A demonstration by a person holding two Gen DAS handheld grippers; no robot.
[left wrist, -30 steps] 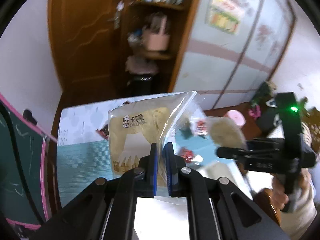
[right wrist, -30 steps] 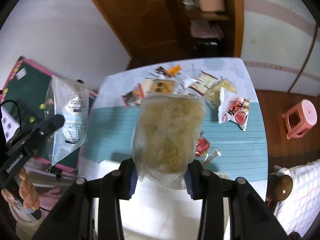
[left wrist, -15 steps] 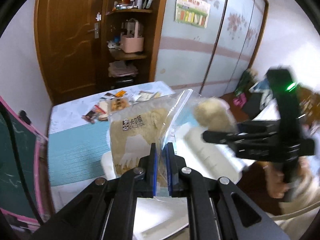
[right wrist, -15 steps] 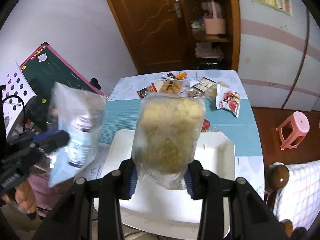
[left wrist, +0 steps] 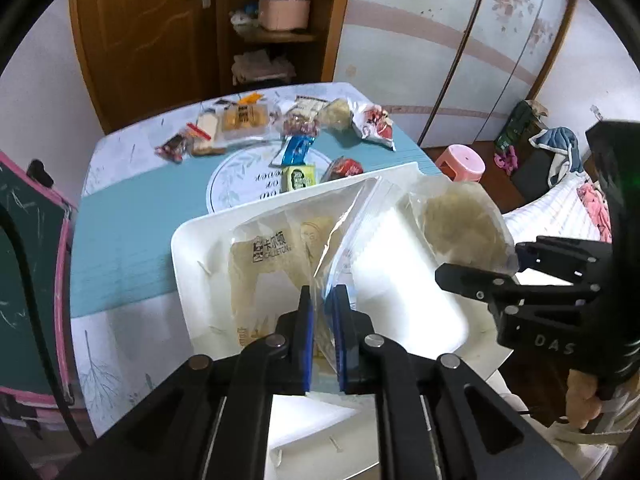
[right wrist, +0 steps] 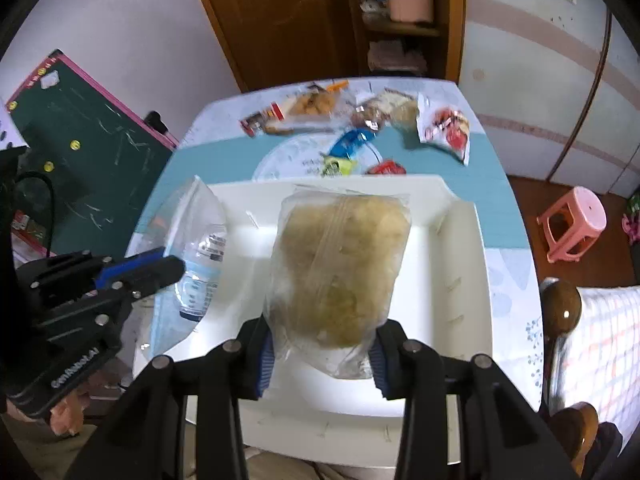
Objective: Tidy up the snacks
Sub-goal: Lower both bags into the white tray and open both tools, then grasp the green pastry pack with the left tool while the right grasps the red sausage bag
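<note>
Pink stool (right wrist: pixel 572 224) beside table (right wrist: pixel 508 216); chalkboard (right wrist: pixel 84 152) opposite; wooden door (left wrist: pixel 144 36) behind.

The tray (right wrist: pixel 460 264) is plain white. The desk (left wrist: pixel 120 248) has a teal striped cloth, with a pale leaf print at the edges. The clear bag (right wrist: pixel 340 272) shows yellow-brown snacks; the other clear bag (left wrist: pixel 276 276) has cream content and black letters. The hand-held gripper (left wrist: pixel 322 340) is black with blue pads. The stool (right wrist: pixel 572 224) is pink.
</note>
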